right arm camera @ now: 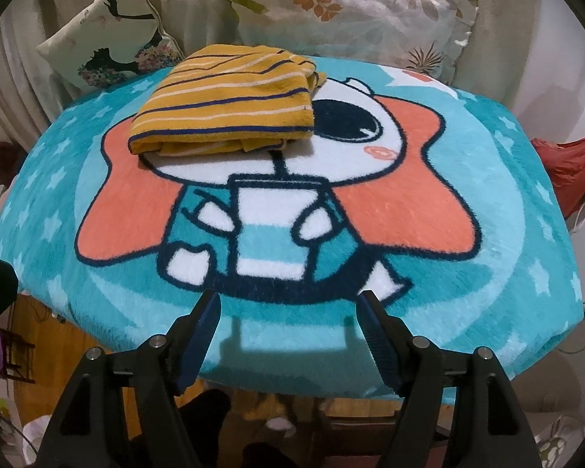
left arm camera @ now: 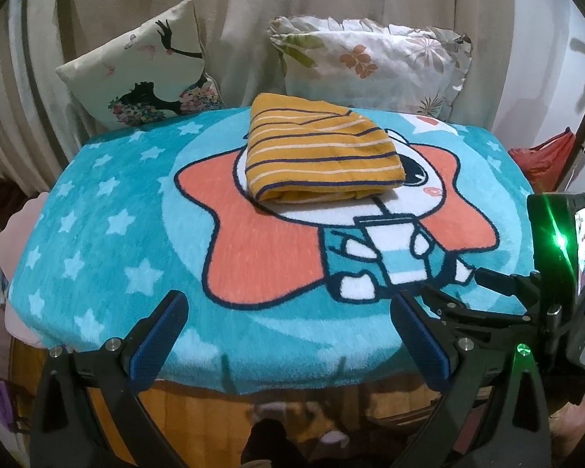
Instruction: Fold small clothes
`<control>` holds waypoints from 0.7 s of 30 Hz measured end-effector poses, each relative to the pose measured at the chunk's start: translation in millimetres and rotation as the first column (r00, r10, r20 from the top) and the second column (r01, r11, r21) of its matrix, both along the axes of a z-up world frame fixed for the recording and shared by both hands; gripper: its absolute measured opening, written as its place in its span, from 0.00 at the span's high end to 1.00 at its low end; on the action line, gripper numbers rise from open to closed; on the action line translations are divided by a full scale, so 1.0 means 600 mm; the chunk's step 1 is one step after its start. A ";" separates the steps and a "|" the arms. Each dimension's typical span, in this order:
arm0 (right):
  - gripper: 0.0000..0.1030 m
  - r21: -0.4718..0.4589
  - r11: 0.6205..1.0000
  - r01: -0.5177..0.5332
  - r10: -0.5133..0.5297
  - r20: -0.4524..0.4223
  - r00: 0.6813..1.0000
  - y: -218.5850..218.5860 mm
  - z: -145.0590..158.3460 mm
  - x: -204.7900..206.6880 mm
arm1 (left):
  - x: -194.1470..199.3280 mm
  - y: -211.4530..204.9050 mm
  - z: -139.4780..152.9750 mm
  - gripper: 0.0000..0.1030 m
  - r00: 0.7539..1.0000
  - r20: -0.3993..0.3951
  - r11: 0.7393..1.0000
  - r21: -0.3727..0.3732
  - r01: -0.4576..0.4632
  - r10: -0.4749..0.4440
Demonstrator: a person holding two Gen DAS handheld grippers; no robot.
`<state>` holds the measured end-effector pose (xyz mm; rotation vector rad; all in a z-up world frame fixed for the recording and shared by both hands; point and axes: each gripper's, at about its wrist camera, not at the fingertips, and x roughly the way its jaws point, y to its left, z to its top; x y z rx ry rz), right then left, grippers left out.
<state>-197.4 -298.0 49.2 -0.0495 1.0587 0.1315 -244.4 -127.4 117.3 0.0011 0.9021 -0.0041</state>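
Observation:
A mustard-yellow garment with navy and white stripes (left arm camera: 319, 152) lies folded into a compact bundle on the far half of the teal cartoon blanket (left arm camera: 109, 210). It also shows in the right wrist view (right arm camera: 230, 105), far left of centre. My left gripper (left arm camera: 288, 308) is open and empty, held back at the blanket's near edge, well short of the garment. My right gripper (right arm camera: 288, 304) is open and empty over the near edge too. The right gripper's body and camera show at the right in the left wrist view (left arm camera: 557, 273).
Two pillows lean against the curtain behind the blanket: a cream one with a black figure (left arm camera: 144, 74) and a floral one (left arm camera: 374, 62). A red bag (right arm camera: 573, 167) sits to the right. An orange wooden table side (left arm camera: 199, 421) shows below the blanket edge.

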 end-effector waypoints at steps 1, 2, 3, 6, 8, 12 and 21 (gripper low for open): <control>0.26 -0.004 1.000 0.000 0.000 0.005 1.000 -0.002 0.001 -0.003 | -0.003 -0.002 0.001 0.00 1.000 0.001 1.000 0.000 -0.002 0.002; 0.26 -0.011 1.000 0.000 0.000 0.011 1.000 -0.003 0.003 -0.007 | -0.006 -0.004 0.001 0.00 1.000 0.001 1.000 0.001 -0.004 0.004; 0.26 -0.030 1.000 0.000 0.001 0.026 1.000 -0.004 0.007 -0.013 | -0.008 -0.005 0.002 0.00 1.000 0.002 1.000 0.001 -0.005 0.005; 0.25 -0.071 0.997 -0.006 0.011 0.059 0.998 -0.005 0.015 -0.023 | -0.014 -0.010 0.004 0.00 1.000 0.004 1.000 0.001 -0.010 0.010; 0.25 -0.097 0.995 -0.008 0.016 0.083 0.996 -0.007 0.021 -0.031 | -0.017 -0.013 0.005 0.00 1.000 0.005 1.000 -0.002 -0.010 0.010; 0.24 -0.123 0.992 0.001 0.012 0.110 0.994 -0.016 0.028 -0.041 | -0.023 -0.026 0.011 0.00 1.000 0.015 1.000 0.010 0.002 -0.002; 0.23 -0.171 0.984 0.052 -0.020 0.185 0.983 -0.034 0.051 -0.056 | -0.025 -0.060 0.016 0.00 0.998 0.018 0.997 0.054 0.052 -0.053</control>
